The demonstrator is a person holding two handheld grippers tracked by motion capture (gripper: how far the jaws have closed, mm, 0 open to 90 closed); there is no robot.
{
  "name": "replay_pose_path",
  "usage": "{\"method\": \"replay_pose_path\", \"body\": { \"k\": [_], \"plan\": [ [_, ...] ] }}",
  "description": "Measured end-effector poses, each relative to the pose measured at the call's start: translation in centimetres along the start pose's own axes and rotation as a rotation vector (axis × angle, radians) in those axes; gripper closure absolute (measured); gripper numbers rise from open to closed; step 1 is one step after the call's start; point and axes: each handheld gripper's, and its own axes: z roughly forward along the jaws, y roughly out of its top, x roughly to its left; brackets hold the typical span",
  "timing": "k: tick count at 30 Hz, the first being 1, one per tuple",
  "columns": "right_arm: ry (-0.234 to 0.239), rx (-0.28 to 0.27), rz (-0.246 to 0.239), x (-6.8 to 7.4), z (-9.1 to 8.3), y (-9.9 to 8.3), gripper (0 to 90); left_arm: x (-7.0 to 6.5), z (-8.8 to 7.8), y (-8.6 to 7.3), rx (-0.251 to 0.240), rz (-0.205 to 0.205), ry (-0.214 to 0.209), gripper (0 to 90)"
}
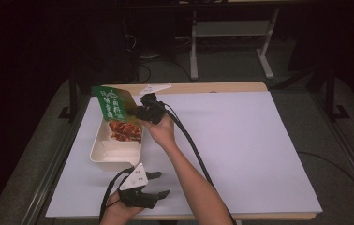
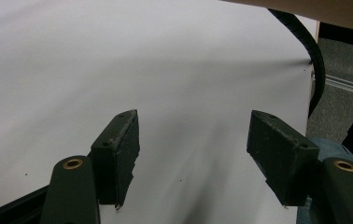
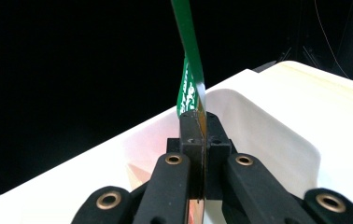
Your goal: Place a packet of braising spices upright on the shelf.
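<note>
Right tongs [image 1: 140, 111] are clamped on the green pouch [image 1: 112, 102], tipped over the cream tray [image 1: 101, 153]. Keep the mouth above the tray, shake gently. Left tongs [image 1: 158, 183] idle, gaping, just beside the tray on the surface [image 1: 240, 150].

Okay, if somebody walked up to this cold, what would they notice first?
Probably the green packet, pinched in the right tool and held tilted over the far end of the cream tray, where reddish-brown food is piled. Then the left tool, jaws apart with nothing between them, near the table's front edge.
</note>
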Motion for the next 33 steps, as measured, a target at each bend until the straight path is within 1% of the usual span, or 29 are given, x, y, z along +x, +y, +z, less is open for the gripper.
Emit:
{"method": "replay_pose_path", "body": {
  "k": [2, 3, 4, 5, 6, 7, 8, 10, 11, 13, 16, 20, 22, 26, 29, 31, 33],
  "plan": [
    [-0.006, 0.008, -0.002, 0.0, -0.1, 0.1, 87.2, 0.0, 0.0, 0.0, 0.0, 0.0, -0.001, 33.3],
    [-0.008, 0.012, -0.004, 0.0, -0.2, 0.1, 84.3, 0.0, 0.0, 0.0, 0.0, 0.0, -0.001, 33.1],
    [-0.008, 0.012, -0.004, 0.0, -0.2, 0.1, 84.3, 0.0, 0.0, 0.0, 0.001, 0.0, 0.0, 33.1],
    [-0.008, 0.018, 0.005, -0.2, -0.5, 0.2, 78.5, 0.1, 0.0, 0.0, 0.002, 0.0, 0.001, 32.8],
    [-0.008, 0.018, 0.005, -0.2, -0.5, 0.2, 78.5, 0.1, 0.0, 0.0, 0.002, 0.0, 0.001, 32.7],
    [-0.008, 0.019, 0.006, -0.2, -0.7, 0.2, 75.9, 0.1, 0.0, 0.0, 0.004, -0.001, 0.003, 32.7],
    [-0.012, 0.025, -0.003, -0.2, -1.3, 0.4, 70.7, 0.1, -0.1, 0.0, 0.004, -0.004, 0.003, 32.2],
    [-0.013, 0.026, -0.006, -0.2, -1.5, 0.5, 69.4, 0.2, -0.1, 0.0, 0.004, -0.004, 0.006, 31.9],
    [-0.011, 0.032, -0.014, 0.0, -2.0, 0.6, 66.7, 0.2, -0.1, 0.0, 0.004, -0.006, 0.008, 31.5],
    [-0.01, 0.036, -0.016, 0.0, -2.2, 0.7, 65.9, 0.3, -0.1, 0.0, 0.002, -0.007, 0.01, 31.3],
    [-0.02, 0.04, -0.027, 0.1, -3.0, 0.8, 64.2, 0.3, -0.1, 0.0, 0.001, -0.012, 0.012, 31.1],
    [-0.021, 0.035, -0.02, -0.1, -3.9, 0.7, 61.4, 0.4, -0.1, 0.0, 0.005, -0.014, 0.016, 30.2],
    [-0.015, 0.035, -0.017, -0.2, -4.5, 0.7, 59.3, 0.4, -0.1, 0.0, 0.007, -0.015, 0.017, 29.7],
    [-0.013, 0.041, -0.022, -0.3, -5.1, 0.5, 56.6, 0.5, -0.1, 0.0, 0.006, -0.017, 0.021, 29.4],
    [0.003, 0.035, -0.023, -0.4, -6.0, 0.4, 53.4, 0.5, -0.1, -0.1, 0.009, -0.019, 0.022, 28.7],
    [0.006, 0.038, -0.023, -0.4, -6.2, 0.5, 52.6, 0.5, 0.0, -0.1, 0.011, -0.02, 0.022, 28.6],
    [0.008, 0.042, -0.028, -0.4, -6.7, 0.5, 51.5, 0.6, 0.0, -0.1, 0.012, -0.025, 0.024, 28.2]
  ]
}}
